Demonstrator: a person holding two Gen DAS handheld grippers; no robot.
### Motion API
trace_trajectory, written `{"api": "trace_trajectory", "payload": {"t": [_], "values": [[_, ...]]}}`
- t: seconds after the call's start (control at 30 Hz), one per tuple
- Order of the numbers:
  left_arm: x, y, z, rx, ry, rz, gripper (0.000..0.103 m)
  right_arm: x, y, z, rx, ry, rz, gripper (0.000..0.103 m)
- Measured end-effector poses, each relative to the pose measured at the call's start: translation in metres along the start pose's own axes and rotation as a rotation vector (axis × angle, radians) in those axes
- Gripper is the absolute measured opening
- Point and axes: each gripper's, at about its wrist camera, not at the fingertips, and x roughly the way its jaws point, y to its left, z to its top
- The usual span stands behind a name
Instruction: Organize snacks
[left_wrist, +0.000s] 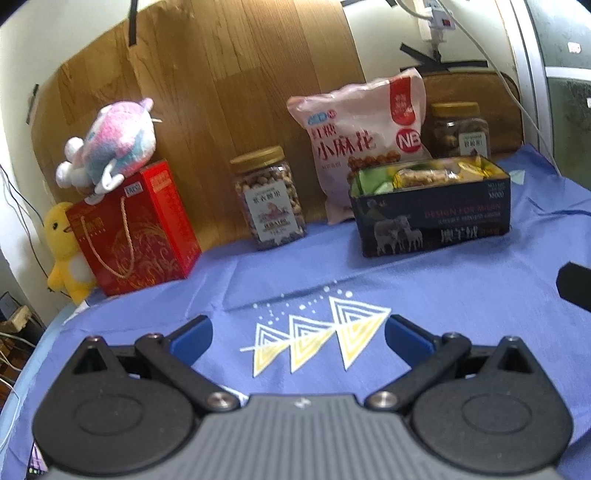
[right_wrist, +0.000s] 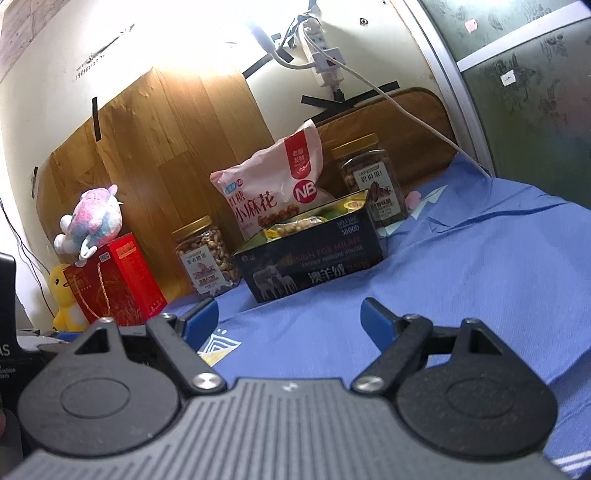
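A dark open box (left_wrist: 432, 216) holding several wrapped snacks stands on the blue cloth (left_wrist: 332, 273); it also shows in the right wrist view (right_wrist: 314, 258). A pink snack bag (left_wrist: 362, 140) leans behind it, also seen in the right wrist view (right_wrist: 273, 188). A nut jar (left_wrist: 269, 197) stands left of the box, another jar (left_wrist: 460, 129) behind it on the right. My left gripper (left_wrist: 297, 332) is open and empty, low over the cloth. My right gripper (right_wrist: 290, 317) is open and empty, short of the box.
A red gift box (left_wrist: 136, 229) with a pink plush toy (left_wrist: 110, 140) on top stands at the left, a yellow plush duck (left_wrist: 62, 247) beside it. Wood boards line the wall behind. Cables hang from a power strip (right_wrist: 325, 48) at the upper right.
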Motion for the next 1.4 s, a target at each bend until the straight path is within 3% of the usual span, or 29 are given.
{"api": "trace_trajectory", "payload": {"t": [0.13, 0.3, 0.47, 0.63, 0.8, 1.4], "values": [[-0.007, 0.003, 0.001, -0.021, -0.051, 0.020, 0.103, 0.000, 0.000, 0.000, 0.003, -0.004, -0.003, 0.086], [-0.024, 0.017, 0.002, -0.091, -0.160, -0.037, 0.103, -0.004, 0.003, 0.001, -0.011, -0.028, -0.012, 0.086], [-0.033, 0.024, 0.002, -0.128, -0.240, -0.046, 0.103, -0.005, 0.006, 0.002, -0.026, -0.040, -0.019, 0.086], [-0.026, 0.026, 0.004, -0.135, -0.160, -0.098, 0.103, -0.006, 0.010, 0.002, -0.044, -0.048, -0.021, 0.086], [-0.024, 0.020, 0.003, -0.100, -0.116, -0.104, 0.103, -0.008, 0.013, 0.003, -0.062, -0.065, -0.025, 0.086], [-0.015, -0.003, 0.022, 0.021, -0.038, -0.104, 0.103, -0.013, 0.010, 0.005, -0.047, -0.080, -0.031, 0.086]]}}
